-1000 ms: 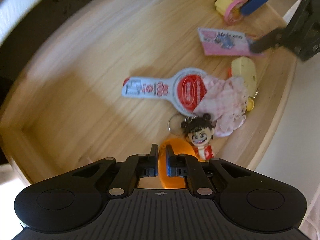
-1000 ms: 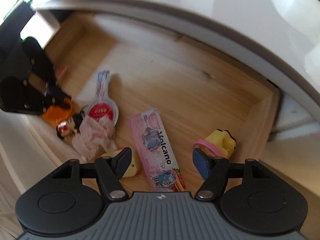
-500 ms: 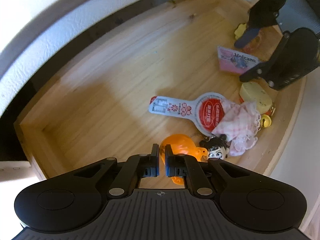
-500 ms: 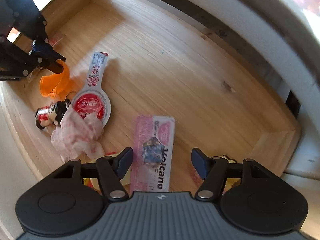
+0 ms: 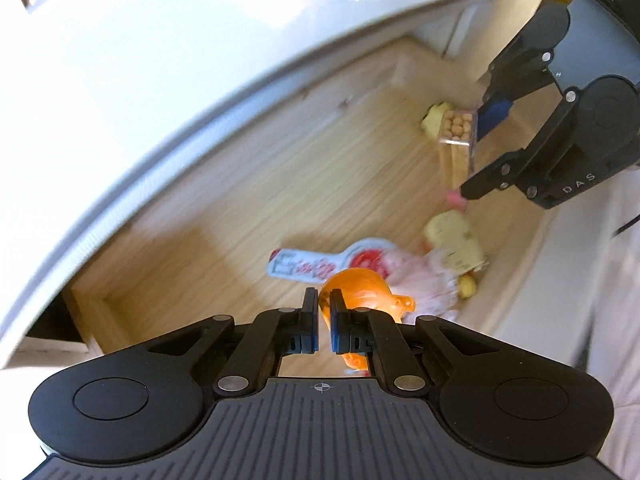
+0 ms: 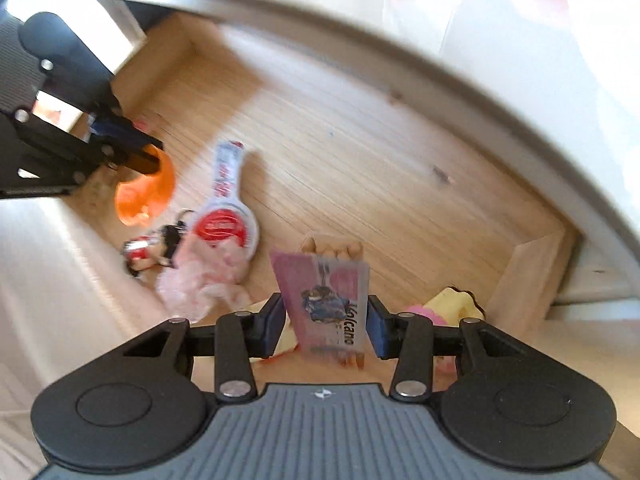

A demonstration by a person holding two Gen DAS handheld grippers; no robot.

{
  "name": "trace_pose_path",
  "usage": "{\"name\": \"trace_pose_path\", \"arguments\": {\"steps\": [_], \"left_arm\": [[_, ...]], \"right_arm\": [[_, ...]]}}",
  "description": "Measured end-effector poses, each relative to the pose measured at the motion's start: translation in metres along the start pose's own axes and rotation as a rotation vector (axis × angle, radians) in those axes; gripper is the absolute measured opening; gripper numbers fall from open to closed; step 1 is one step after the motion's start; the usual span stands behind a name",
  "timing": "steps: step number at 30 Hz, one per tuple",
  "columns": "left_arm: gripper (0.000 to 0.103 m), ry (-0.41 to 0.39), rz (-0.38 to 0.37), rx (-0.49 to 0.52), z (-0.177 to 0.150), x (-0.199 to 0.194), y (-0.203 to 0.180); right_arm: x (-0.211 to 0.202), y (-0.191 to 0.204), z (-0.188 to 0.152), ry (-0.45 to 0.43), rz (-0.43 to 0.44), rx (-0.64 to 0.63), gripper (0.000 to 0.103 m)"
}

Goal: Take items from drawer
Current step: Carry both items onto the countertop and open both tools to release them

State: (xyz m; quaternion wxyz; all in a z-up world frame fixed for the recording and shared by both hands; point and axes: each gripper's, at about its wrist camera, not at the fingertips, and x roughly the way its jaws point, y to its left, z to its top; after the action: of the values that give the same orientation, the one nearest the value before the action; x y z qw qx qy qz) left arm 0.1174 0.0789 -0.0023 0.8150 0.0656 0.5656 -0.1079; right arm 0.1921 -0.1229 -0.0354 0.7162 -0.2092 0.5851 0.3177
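Note:
The wooden drawer (image 5: 240, 200) stands pulled out under a white top. My left gripper (image 5: 324, 300) is shut on the edge of an orange plastic toy (image 5: 360, 284), which hangs clear above the drawer floor; the right wrist view shows the toy (image 6: 146, 196) at the left. My right gripper (image 6: 325, 320) has its jaws closing on a pink "Volcano" snack packet (image 6: 324, 300), with both pads against its sides. The packet (image 5: 456, 140) stands tilted up off the floor between the right gripper (image 5: 474, 156) fingers.
On the drawer floor lie a red-and-white paddle-shaped tag (image 6: 224, 220), a pink lace cloth (image 6: 200, 280), a doll keychain (image 6: 152, 252), a yellow cheese-shaped piece (image 5: 456, 240) and a yellow-and-pink toy (image 6: 452, 304). The white top (image 5: 160, 80) overhangs the drawer's back.
The left gripper has risen with the orange toy off the drawer floor. The right jaws have narrowed onto the pink packet, which has tipped up from lying flat.

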Motion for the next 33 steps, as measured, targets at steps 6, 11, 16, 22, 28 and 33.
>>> {"name": "trace_pose_path", "arguments": {"steps": [6, 11, 16, 22, 28, 33], "left_arm": [[0.007, -0.179, 0.043, 0.006, 0.025, -0.075, -0.011], [0.007, -0.345, 0.11, -0.124, 0.066, -0.117, 0.026], [0.008, -0.4, 0.193, -0.327, 0.1, -0.107, 0.086], [0.012, -0.385, 0.257, -0.398, 0.099, -0.056, 0.109], [0.018, -0.416, 0.294, -0.424, 0.093, -0.049, 0.104], [0.018, -0.459, 0.341, -0.441, 0.089, -0.057, 0.104]], "right_arm": [[-0.077, 0.005, 0.004, -0.188, 0.014, 0.026, 0.041], [-0.145, -0.029, 0.031, -0.368, -0.046, 0.123, 0.041], [-0.157, -0.085, 0.07, -0.449, -0.109, 0.267, 0.041], [-0.107, -0.124, 0.112, -0.412, -0.118, 0.391, 0.042], [-0.093, -0.128, 0.122, -0.437, -0.161, 0.39, 0.046], [-0.089, -0.119, 0.116, -0.44, -0.175, 0.416, 0.057]]}}
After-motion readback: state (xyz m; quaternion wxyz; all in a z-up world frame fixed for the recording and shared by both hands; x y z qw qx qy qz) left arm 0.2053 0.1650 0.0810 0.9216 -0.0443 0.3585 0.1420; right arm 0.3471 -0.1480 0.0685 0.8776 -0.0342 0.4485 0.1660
